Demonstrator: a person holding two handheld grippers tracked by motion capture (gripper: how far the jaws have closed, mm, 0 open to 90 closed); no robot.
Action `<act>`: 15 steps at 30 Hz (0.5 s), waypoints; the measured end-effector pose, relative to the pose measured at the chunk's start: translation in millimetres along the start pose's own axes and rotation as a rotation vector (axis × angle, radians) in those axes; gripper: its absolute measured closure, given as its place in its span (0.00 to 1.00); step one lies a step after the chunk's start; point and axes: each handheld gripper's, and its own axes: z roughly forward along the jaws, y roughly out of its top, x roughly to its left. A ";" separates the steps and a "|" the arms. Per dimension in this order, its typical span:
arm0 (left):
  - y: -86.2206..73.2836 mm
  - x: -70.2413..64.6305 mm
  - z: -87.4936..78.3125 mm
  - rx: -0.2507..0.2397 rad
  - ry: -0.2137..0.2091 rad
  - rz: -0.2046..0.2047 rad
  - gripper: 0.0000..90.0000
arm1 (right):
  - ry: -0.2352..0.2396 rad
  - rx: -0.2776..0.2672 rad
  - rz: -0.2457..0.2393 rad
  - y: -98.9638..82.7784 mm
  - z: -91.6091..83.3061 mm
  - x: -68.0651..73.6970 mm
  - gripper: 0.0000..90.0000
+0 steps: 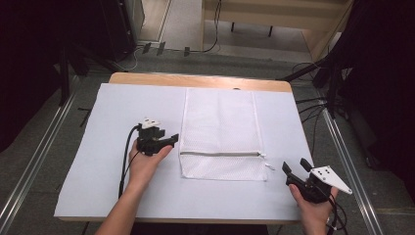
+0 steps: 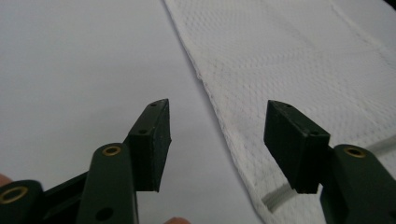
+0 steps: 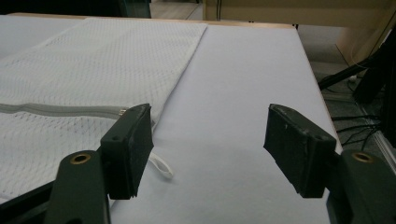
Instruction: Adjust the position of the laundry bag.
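Observation:
A white mesh laundry bag point(image 1: 221, 132) lies flat in the middle of the table, with a grey zipper point(image 1: 220, 153) running across it near its front edge and a white pull tab point(image 1: 268, 166) at the right end. My left gripper point(image 1: 169, 139) is open beside the bag's left edge, near the zipper's left end, with nothing between its fingers. In the left gripper view the bag point(image 2: 299, 70) lies ahead and to the right of that gripper point(image 2: 217, 126). My right gripper point(image 1: 296, 166) is open, just right of the bag's front right corner. In the right gripper view the zipper point(image 3: 60, 110) and pull tab point(image 3: 162, 166) lie to the left.
A pale sheet point(image 1: 112, 122) covers the wooden table point(image 1: 195, 79). Metal rails point(image 1: 34, 161) run along both sides on the floor, and cables point(image 1: 313, 105) trail at the right. Dark stands rise at the back left and right.

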 end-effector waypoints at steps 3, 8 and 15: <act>2.7 -4.4 19.1 0.048 0.008 -0.027 0.54 | 0.002 0.000 -0.003 -0.9 0.1 -0.9 0.38; 1.4 -8.0 32.7 0.088 0.014 -0.045 0.63 | 0.012 0.003 0.002 -1.5 0.8 -2.4 0.38; -0.2 -21.2 37.0 0.112 0.093 0.007 0.71 | 0.018 0.009 0.002 -3.7 -1.2 -2.6 0.38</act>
